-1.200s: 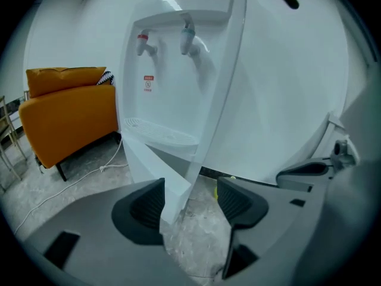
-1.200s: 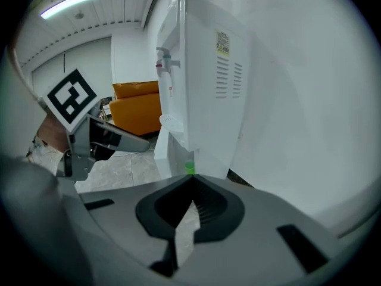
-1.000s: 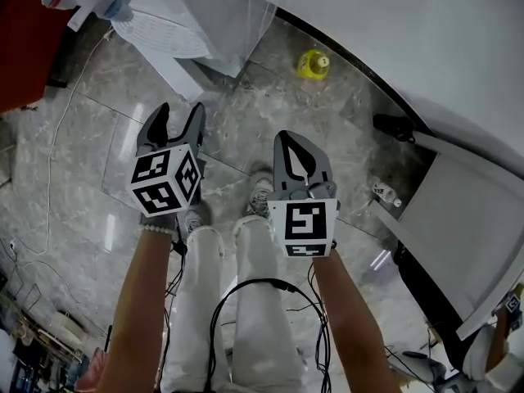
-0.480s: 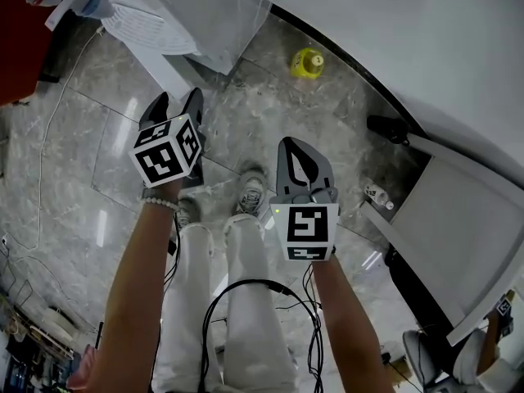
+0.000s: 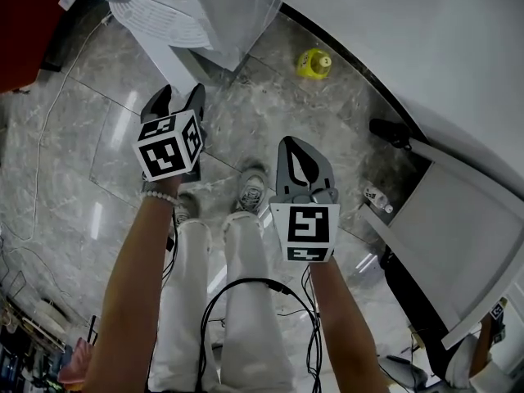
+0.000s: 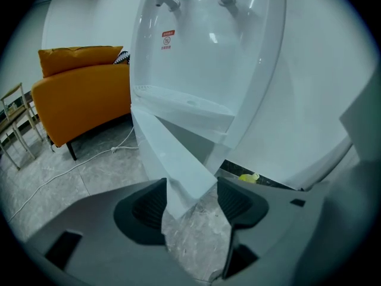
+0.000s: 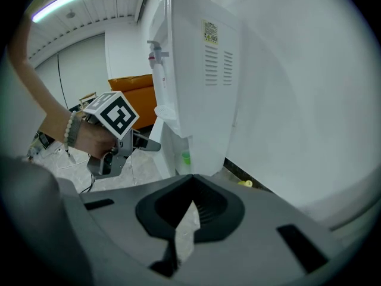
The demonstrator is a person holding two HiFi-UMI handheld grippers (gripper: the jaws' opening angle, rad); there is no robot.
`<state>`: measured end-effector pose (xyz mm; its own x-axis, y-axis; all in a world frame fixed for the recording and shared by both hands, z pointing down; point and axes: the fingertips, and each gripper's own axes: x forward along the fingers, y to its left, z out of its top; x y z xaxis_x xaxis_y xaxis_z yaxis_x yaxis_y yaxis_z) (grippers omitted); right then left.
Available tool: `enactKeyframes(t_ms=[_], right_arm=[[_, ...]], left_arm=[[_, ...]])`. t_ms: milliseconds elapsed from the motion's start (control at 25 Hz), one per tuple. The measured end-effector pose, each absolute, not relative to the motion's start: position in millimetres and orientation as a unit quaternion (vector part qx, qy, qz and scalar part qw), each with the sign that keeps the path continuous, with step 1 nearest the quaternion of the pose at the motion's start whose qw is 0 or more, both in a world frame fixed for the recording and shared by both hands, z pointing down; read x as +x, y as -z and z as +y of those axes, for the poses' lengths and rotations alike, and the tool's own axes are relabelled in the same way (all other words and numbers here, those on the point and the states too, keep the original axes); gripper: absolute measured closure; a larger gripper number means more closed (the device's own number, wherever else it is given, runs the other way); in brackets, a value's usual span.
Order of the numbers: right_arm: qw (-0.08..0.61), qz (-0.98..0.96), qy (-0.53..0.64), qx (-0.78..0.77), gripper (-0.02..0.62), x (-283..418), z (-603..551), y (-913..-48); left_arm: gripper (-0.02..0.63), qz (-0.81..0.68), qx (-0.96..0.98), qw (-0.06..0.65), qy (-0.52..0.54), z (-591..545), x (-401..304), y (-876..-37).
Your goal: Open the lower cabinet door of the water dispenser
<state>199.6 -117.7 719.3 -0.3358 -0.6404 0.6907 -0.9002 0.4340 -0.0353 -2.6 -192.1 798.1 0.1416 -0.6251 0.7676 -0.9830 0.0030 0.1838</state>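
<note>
Swinging on a side hinge, the door (image 6: 172, 159) looks a light, stiff, smooth panel, best pinched at its free edge, away from the hinge. It already stands angled out from the dispenser (image 7: 196, 70), low and just ahead of the left gripper (image 5: 178, 97), whose jaws are spread and press on nothing. The right gripper (image 5: 299, 150) is pressed together, empty. Against a second ago, the left gripper has come nearer the door; the right has kept its place.

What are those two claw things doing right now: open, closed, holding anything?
Left gripper: open, gripping nothing.
Right gripper: closed, empty.
</note>
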Motion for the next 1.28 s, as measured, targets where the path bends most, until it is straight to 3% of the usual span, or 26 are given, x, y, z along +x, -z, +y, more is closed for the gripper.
enactKeyframes(t_ms=[480,880,1280], right_arm=[[0.309,-0.801,-0.196,0.475,0.592,155.1,-117.2,-711.2],[0.324,-0.810,-0.185,0.453,0.592,107.0,-101.6,-712.8],[0.336,-0.817,-0.175,0.435,0.592,66.5,-86.7,-714.0]], left_arm=[[0.345,-0.607,0.659,0.371,-0.246,-160.0,-41.3,-800.1],[0.422,-0.628,0.642,0.374,-0.232,-129.0,-95.0,-800.3],[0.440,-0.644,0.632,0.364,-0.230,-117.4,-156.1,-800.6]])
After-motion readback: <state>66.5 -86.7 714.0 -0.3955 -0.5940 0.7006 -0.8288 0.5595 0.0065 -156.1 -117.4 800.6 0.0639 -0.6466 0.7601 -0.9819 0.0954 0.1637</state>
